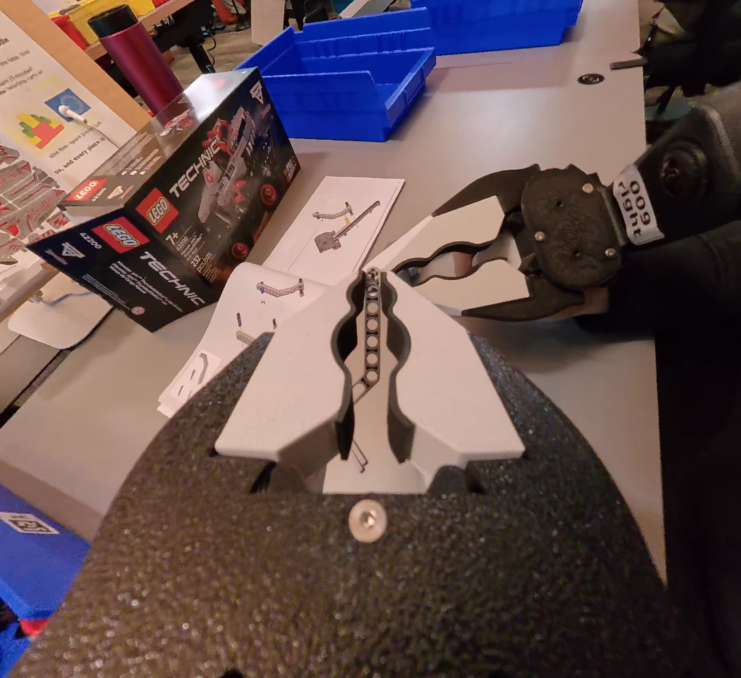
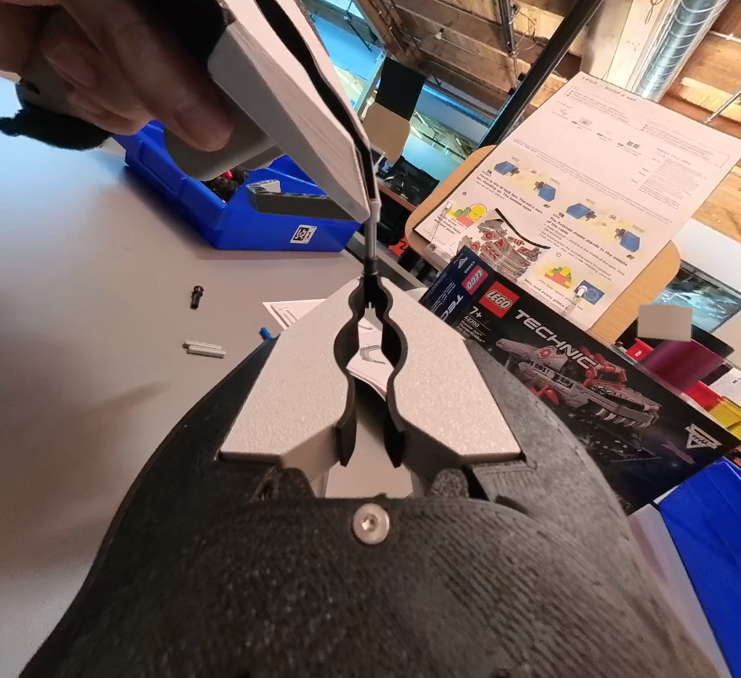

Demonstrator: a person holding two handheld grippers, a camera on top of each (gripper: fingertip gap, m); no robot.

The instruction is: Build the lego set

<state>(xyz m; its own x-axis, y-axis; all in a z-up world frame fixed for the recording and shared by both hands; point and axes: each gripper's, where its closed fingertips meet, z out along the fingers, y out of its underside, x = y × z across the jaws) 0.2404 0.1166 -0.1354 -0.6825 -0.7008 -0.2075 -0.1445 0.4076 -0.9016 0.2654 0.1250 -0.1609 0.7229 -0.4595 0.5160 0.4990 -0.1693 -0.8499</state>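
My left gripper (image 1: 375,274) is shut on a long grey Technic beam (image 1: 373,338) with a row of holes, which runs along the gap between its jaws. In the right wrist view the left gripper (image 2: 371,205) comes down from the upper left, and the beam (image 2: 372,237) sticks out edge-on below its tips. My right gripper (image 2: 369,285) is closed on a small black piece (image 2: 369,292) right at the beam's lower end. In the left wrist view the right gripper (image 1: 395,268) meets the left gripper's tips from the right.
The set's black box (image 1: 180,193) and instruction sheets (image 1: 341,217) lie on the grey table. Blue bins (image 1: 349,85) stand behind, and another blue bin (image 2: 240,213) holds parts. A loose black pin (image 2: 196,296), grey axles (image 2: 204,349) and a blue pin (image 2: 264,332) lie on the table. A tumbler (image 1: 136,61) stands at the far left. The grippers are tip to tip, or close to it.
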